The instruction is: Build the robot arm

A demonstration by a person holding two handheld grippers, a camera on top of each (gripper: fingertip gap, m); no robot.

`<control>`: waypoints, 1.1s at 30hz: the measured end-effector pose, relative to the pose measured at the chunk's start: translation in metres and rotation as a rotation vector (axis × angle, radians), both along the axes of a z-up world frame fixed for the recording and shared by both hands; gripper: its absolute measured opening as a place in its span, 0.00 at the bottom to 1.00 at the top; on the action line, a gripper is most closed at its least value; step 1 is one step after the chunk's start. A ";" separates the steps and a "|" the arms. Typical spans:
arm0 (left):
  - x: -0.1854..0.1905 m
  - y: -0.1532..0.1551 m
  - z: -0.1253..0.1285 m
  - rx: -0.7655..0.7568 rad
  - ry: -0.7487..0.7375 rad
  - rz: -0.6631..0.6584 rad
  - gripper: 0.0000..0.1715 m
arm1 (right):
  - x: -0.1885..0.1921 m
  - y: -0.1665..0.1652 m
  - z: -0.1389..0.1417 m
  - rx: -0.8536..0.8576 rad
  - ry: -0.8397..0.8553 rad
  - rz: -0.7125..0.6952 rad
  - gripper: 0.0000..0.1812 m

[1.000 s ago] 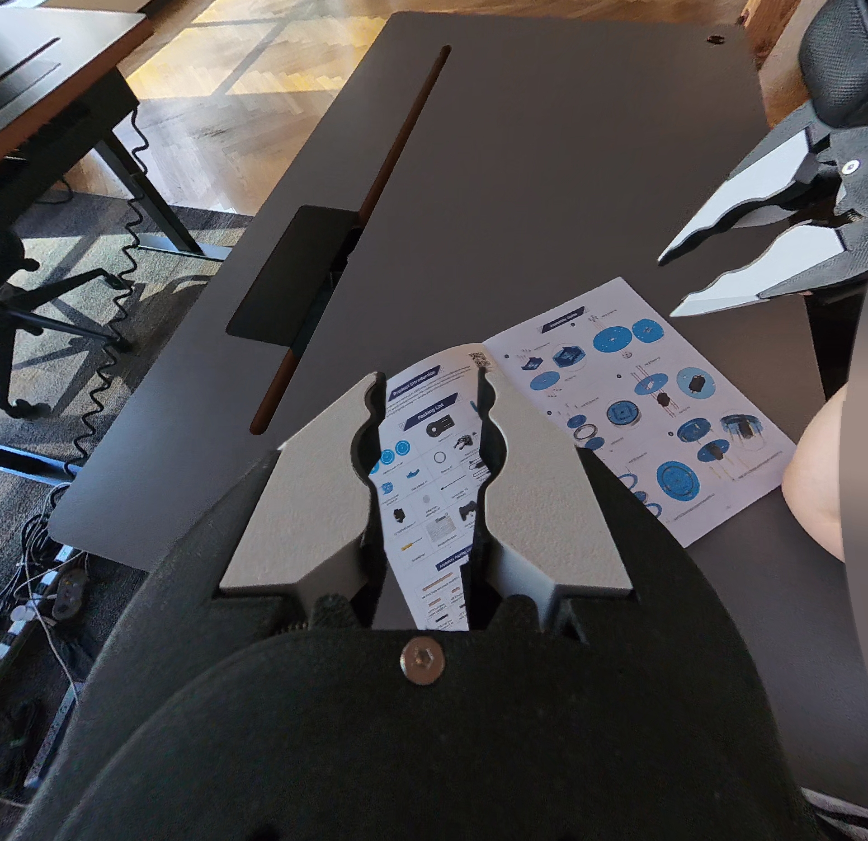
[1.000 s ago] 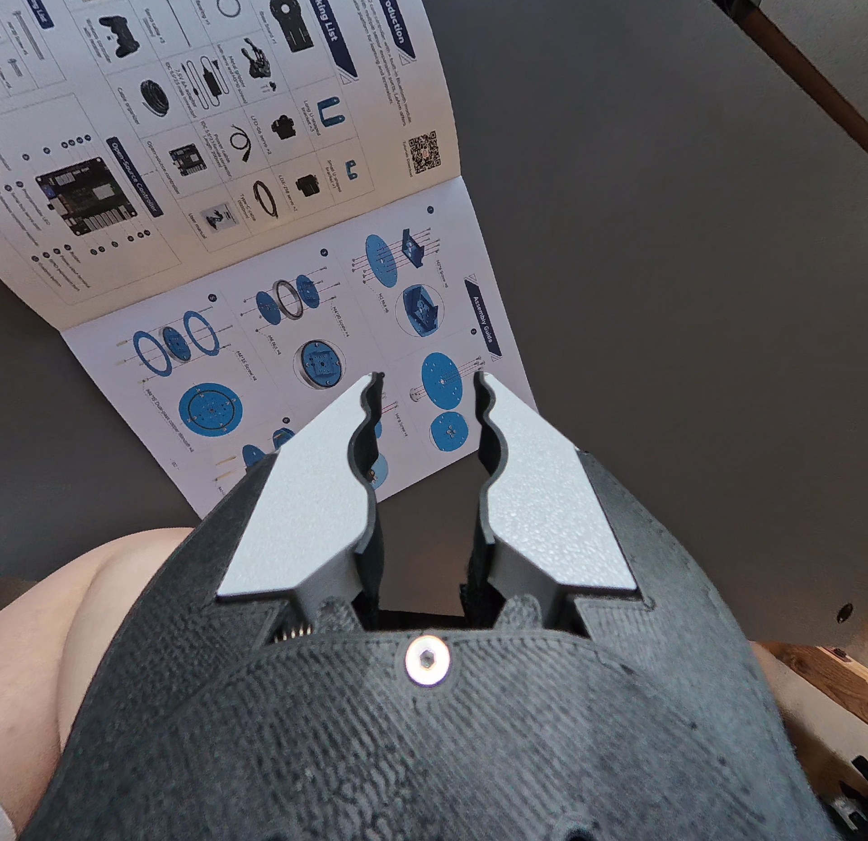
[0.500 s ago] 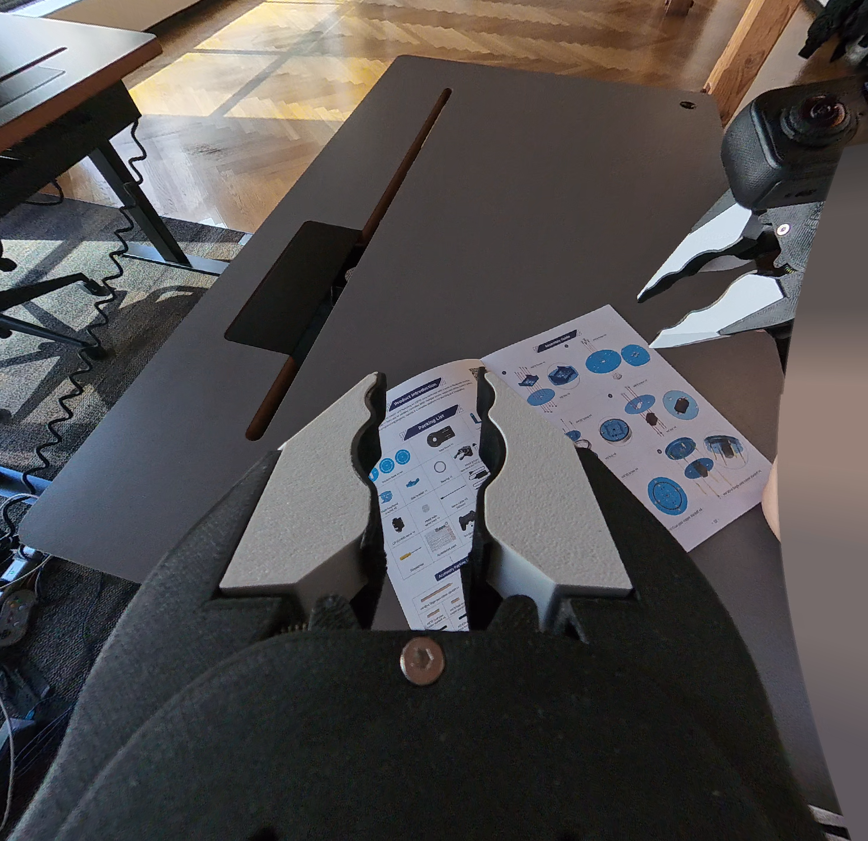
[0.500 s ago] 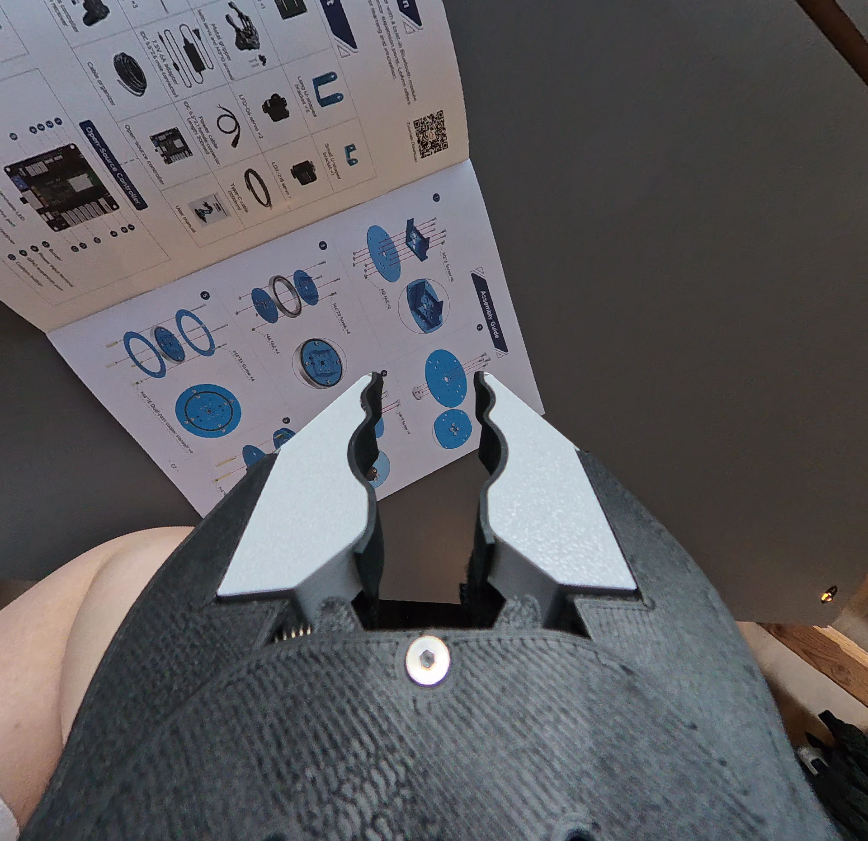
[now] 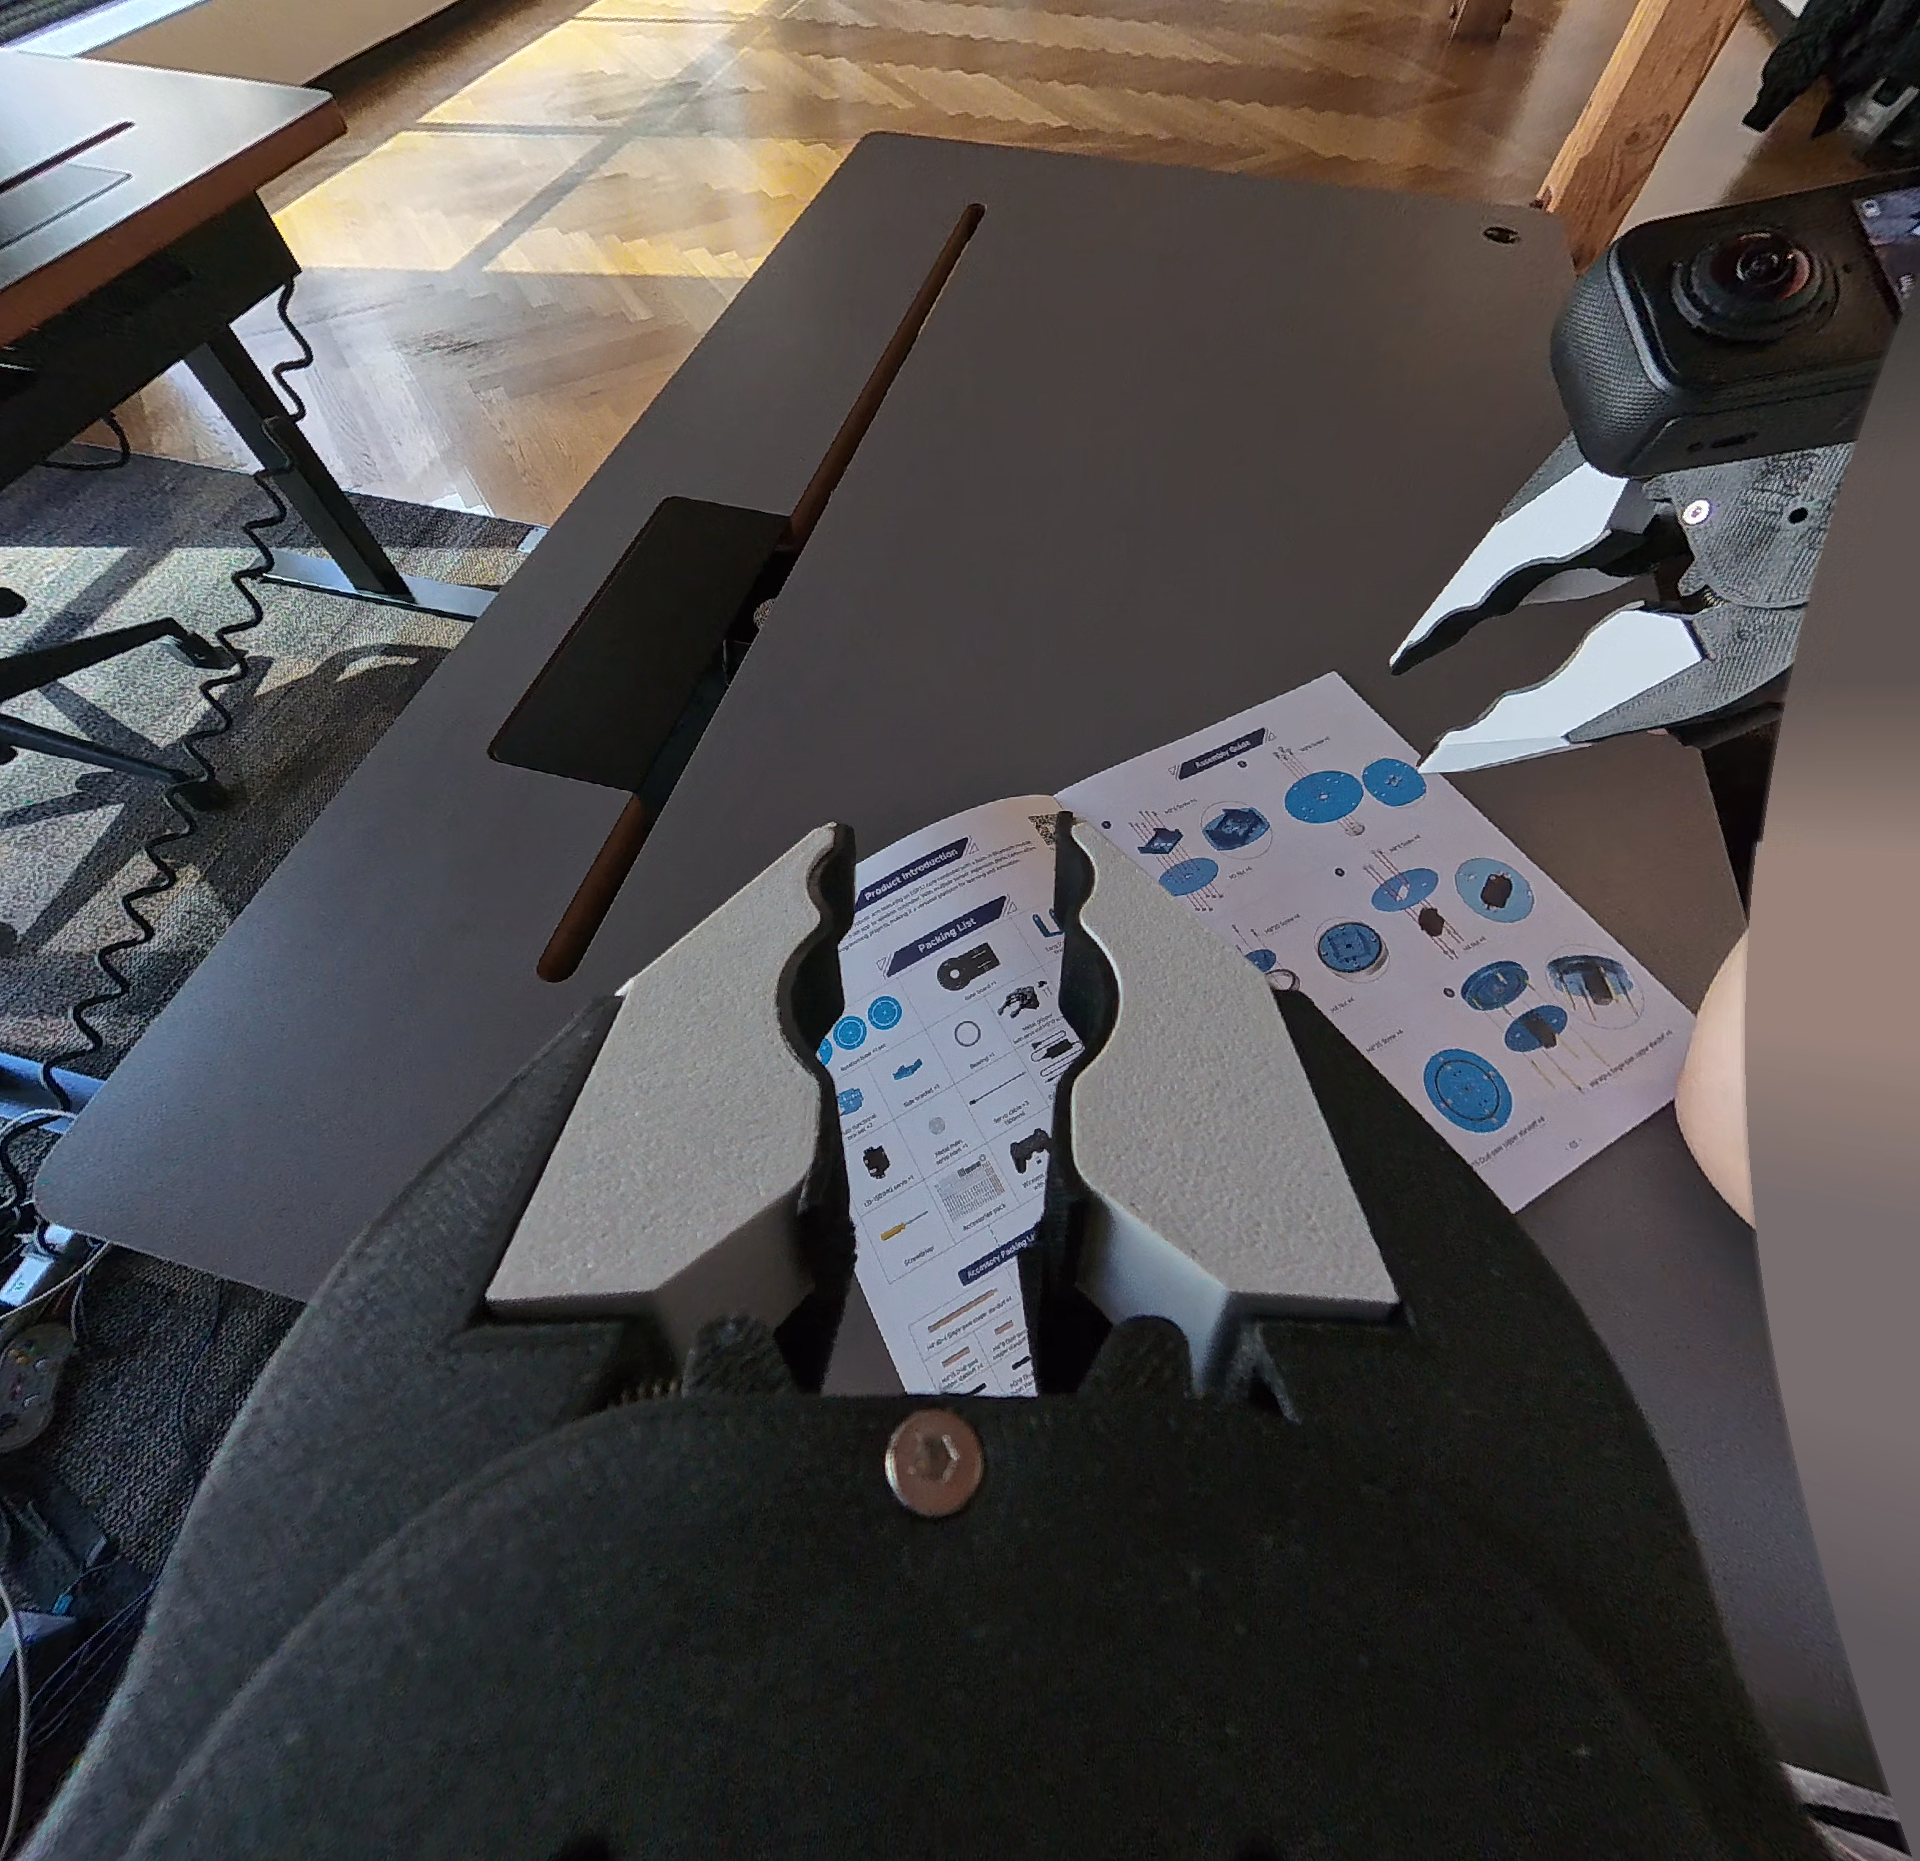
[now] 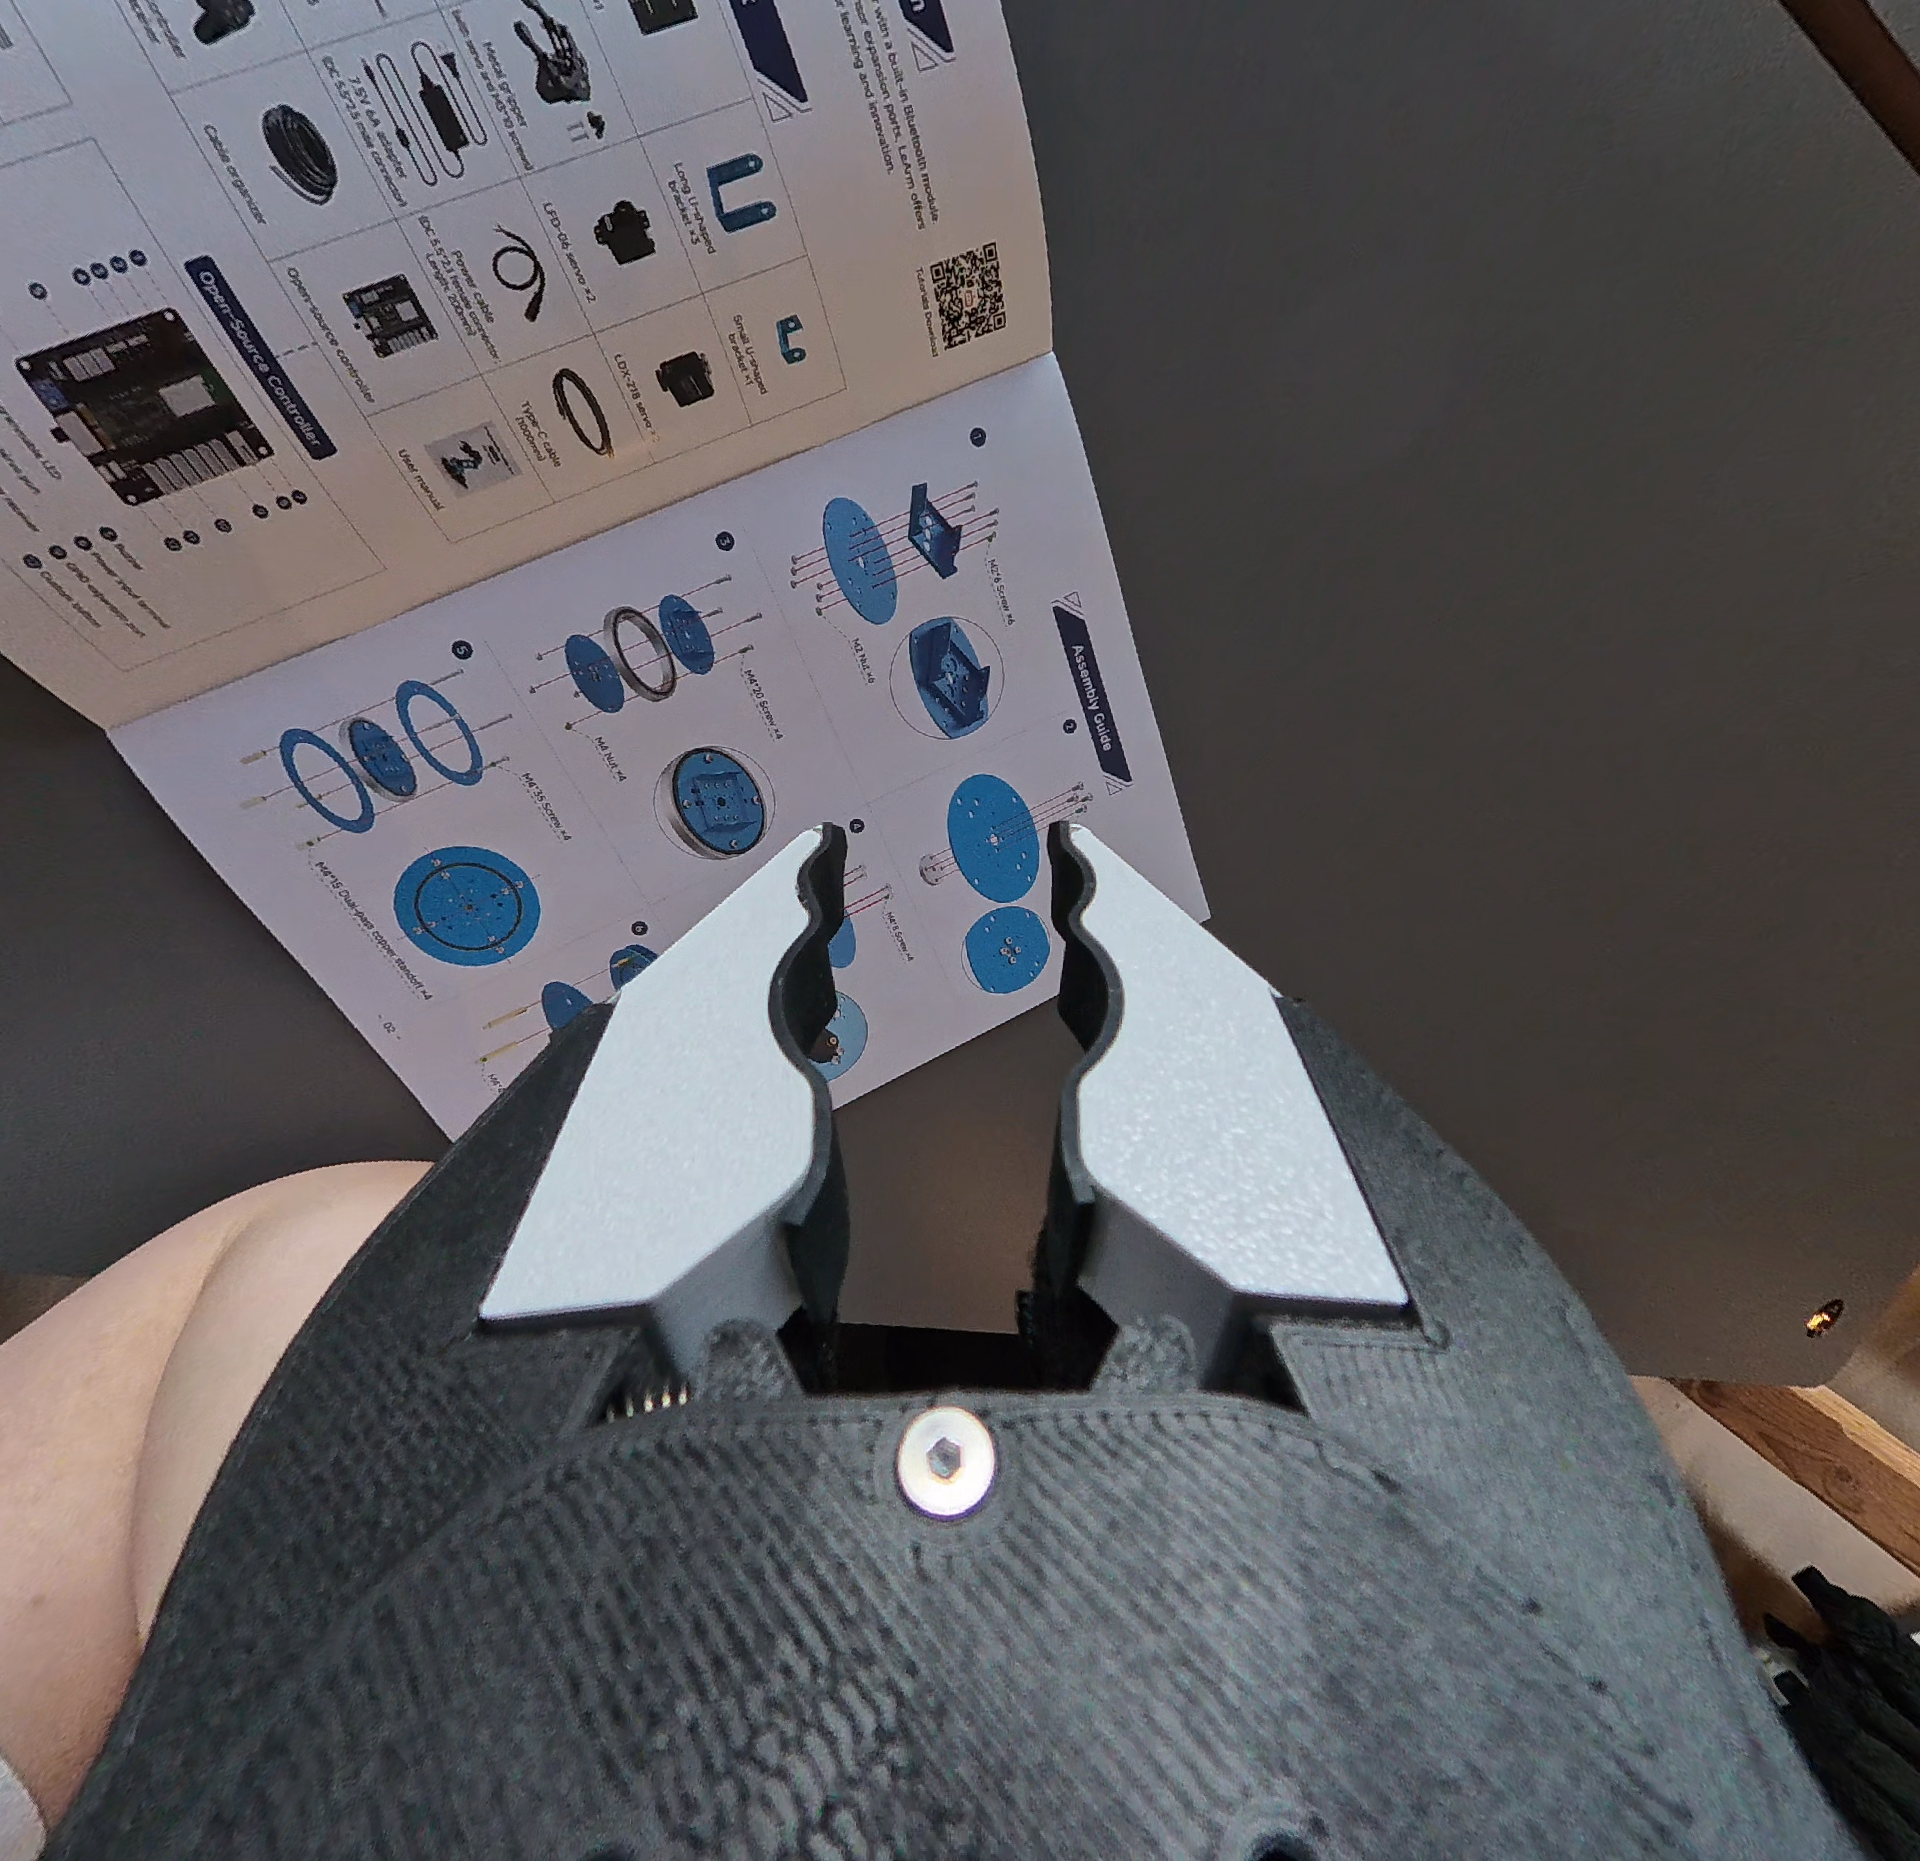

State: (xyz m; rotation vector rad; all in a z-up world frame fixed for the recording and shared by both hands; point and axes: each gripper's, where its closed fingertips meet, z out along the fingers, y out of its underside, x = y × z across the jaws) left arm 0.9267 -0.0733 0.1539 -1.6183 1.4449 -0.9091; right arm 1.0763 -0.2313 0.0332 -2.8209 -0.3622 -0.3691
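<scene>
Item: white fold-out printed instruction sheet [image 5: 1340, 938], blue diagrams, flat near desk's near edge, dark grey desk [image 5: 1143, 440]. L gripper [image 5: 945, 845] over left panel, R gripper [image 6: 940, 835] over right-panel corner; both part-open, empty. Best kept low, square to paper edge.

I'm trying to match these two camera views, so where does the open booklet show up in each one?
Left wrist view: booklet lies at centre right on the dark table, partly behind the left claw.
Right wrist view: booklet fills the upper left, beyond the right claw.
Shared landmark: the booklet's square code patch beside the fold.
</scene>
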 end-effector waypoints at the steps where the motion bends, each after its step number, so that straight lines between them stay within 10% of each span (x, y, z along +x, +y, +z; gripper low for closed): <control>1: 0.000 0.000 0.000 -0.001 0.000 -0.003 0.22 | 0.000 0.000 0.000 -0.001 -0.001 -0.001 0.21; 33: 0.002 -0.010 0.004 0.015 -0.005 -0.023 0.21 | -0.002 -0.002 0.001 0.010 0.018 0.033 0.21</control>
